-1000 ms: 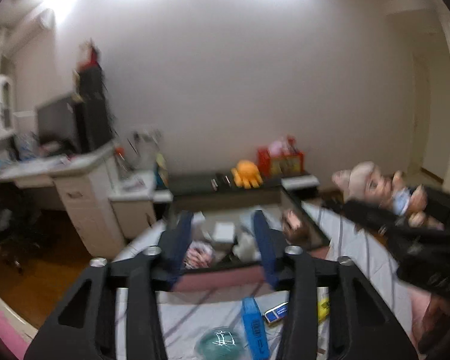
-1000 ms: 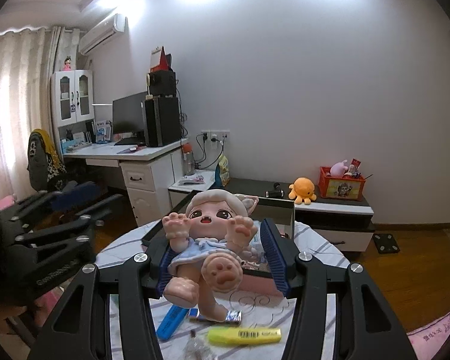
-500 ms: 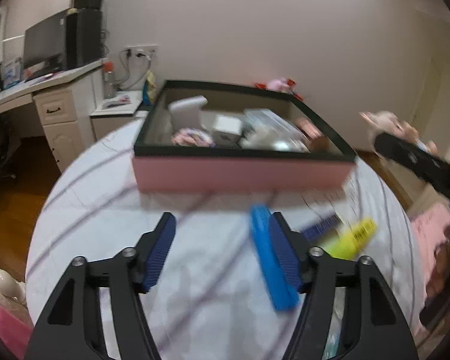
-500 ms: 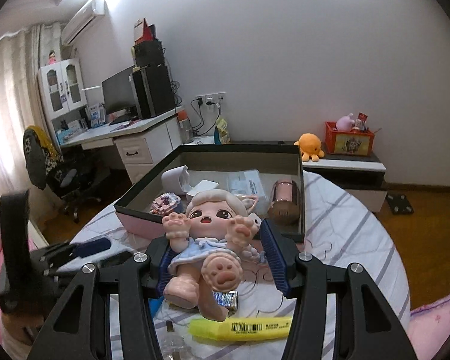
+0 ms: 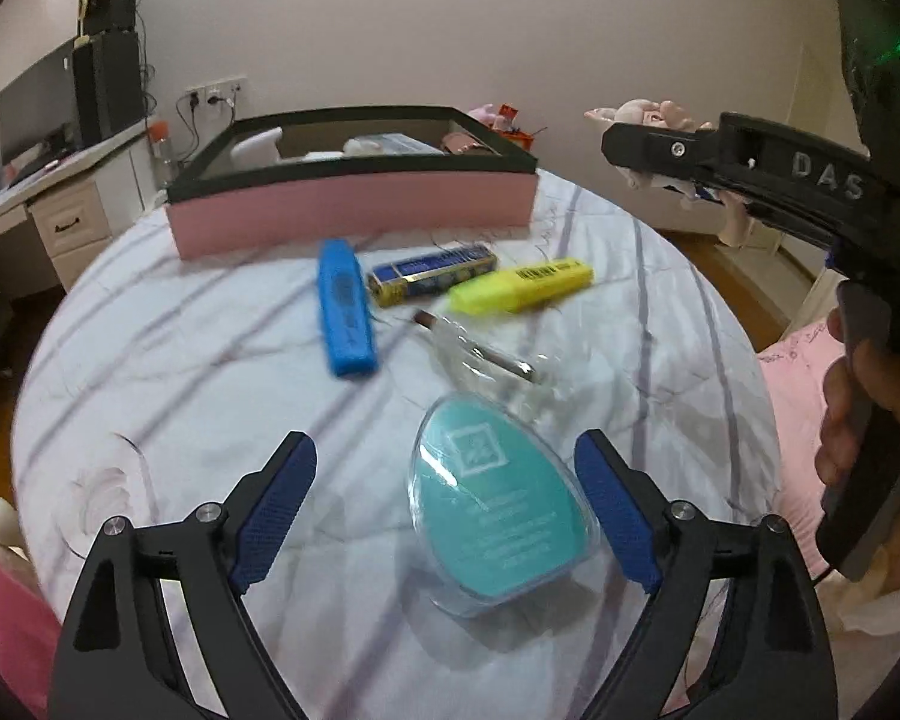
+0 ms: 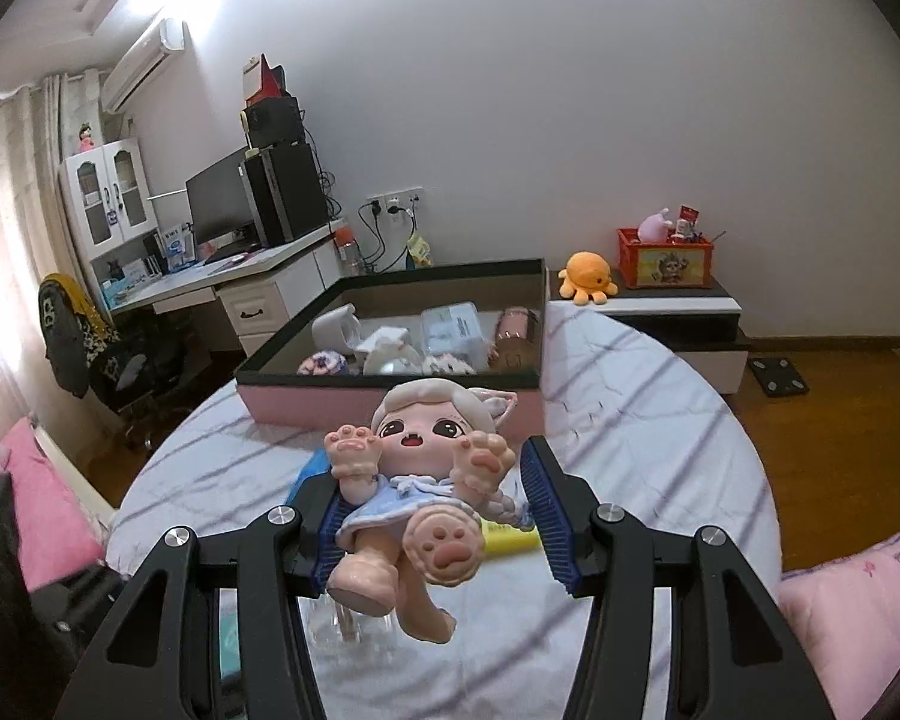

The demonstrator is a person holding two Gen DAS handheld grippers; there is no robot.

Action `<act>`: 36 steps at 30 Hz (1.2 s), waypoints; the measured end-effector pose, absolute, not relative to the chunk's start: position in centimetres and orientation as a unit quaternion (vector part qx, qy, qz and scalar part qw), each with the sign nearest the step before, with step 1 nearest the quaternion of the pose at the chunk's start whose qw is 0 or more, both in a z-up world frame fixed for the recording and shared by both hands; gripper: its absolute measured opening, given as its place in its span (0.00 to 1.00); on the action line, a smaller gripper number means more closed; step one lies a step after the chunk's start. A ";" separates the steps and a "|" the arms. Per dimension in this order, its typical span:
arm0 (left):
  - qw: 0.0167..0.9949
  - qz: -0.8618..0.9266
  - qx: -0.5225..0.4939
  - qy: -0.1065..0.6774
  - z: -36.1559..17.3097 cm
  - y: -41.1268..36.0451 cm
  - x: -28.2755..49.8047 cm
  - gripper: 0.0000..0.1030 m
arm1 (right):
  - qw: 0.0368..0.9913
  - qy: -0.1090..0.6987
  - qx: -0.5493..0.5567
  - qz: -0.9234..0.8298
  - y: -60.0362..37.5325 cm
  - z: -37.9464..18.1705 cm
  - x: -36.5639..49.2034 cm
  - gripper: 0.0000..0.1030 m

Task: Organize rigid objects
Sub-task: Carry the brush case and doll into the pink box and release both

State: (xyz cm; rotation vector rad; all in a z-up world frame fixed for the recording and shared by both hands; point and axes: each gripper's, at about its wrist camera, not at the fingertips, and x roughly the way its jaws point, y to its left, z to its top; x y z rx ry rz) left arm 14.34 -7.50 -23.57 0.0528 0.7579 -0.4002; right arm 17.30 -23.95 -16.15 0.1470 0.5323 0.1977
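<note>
My left gripper (image 5: pixel 445 474) hangs low over the round table (image 5: pixel 150 360), its jaws opening wide around a teal egg-shaped case (image 5: pixel 501 504) without touching it. Beyond it lie a clear plastic case (image 5: pixel 492 360), a blue highlighter (image 5: pixel 345 306), a battery pack (image 5: pixel 432 273) and a yellow highlighter (image 5: pixel 522 285). A pink box (image 5: pixel 354 210) with several items inside stands at the far edge. My right gripper (image 6: pixel 432 480) is shut on a doll (image 6: pixel 420 480) in a blue dress, held in the air before the pink box (image 6: pixel 390 360). The right gripper (image 5: pixel 630 147) and its doll also show at upper right.
A person's hand (image 5: pixel 858 408) holds the right gripper's handle at the right. Pink cushions (image 6: pixel 42 510) lie around the table's rim. A desk with a monitor (image 6: pixel 222 210) stands at the left wall, and a low cabinet with an orange plush (image 6: pixel 588 276) at the back.
My left gripper has dropped and tilted down over the table, and its jaws have spread wide around the teal case. My right gripper has sunk toward the table with the doll in it.
</note>
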 end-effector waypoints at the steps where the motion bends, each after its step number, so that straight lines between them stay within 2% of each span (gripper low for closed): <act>1: 0.908 -0.192 0.018 0.372 -23.8 -7.5 14.3 0.88 | 0.957 0.264 0.073 0.097 -24.1 -16.3 17.2 0.53; 6: 0.905 -0.198 0.018 0.376 -23.7 -7.7 14.0 0.81 | 0.955 0.271 0.068 0.102 -24.0 -16.5 16.5 0.53; 11: 0.903 -0.188 0.034 0.384 -24.6 -7.8 13.7 0.83 | 0.955 0.268 0.071 0.106 -23.9 -16.4 16.6 0.53; 13: 0.904 -0.176 0.035 0.388 -25.2 -7.6 14.1 0.78 | 0.955 0.268 0.071 0.106 -23.9 -16.6 16.5 0.53; 14: 0.906 -0.174 0.038 0.383 -25.1 -7.5 14.2 0.68 | 0.955 0.268 0.071 0.107 -23.9 -16.6 16.5 0.53; 15: 0.909 -0.171 0.039 0.378 -24.9 -7.3 14.2 0.55 | 0.955 0.268 0.070 0.107 -23.9 -16.6 16.5 0.53; 21: 0.913 -0.171 0.036 0.368 -23.7 -6.2 15.2 0.55 | 0.954 0.270 0.064 0.111 -23.3 -16.5 16.7 0.53; 27: 0.930 -0.163 0.041 0.326 -20.0 -5.2 17.1 0.55 | 0.956 0.265 0.051 0.114 -22.8 -15.7 18.0 0.53; 36: 0.943 -0.146 0.059 0.292 -15.2 -4.5 26.4 0.55 | 0.957 0.260 0.026 0.122 -21.8 -13.7 23.5 0.53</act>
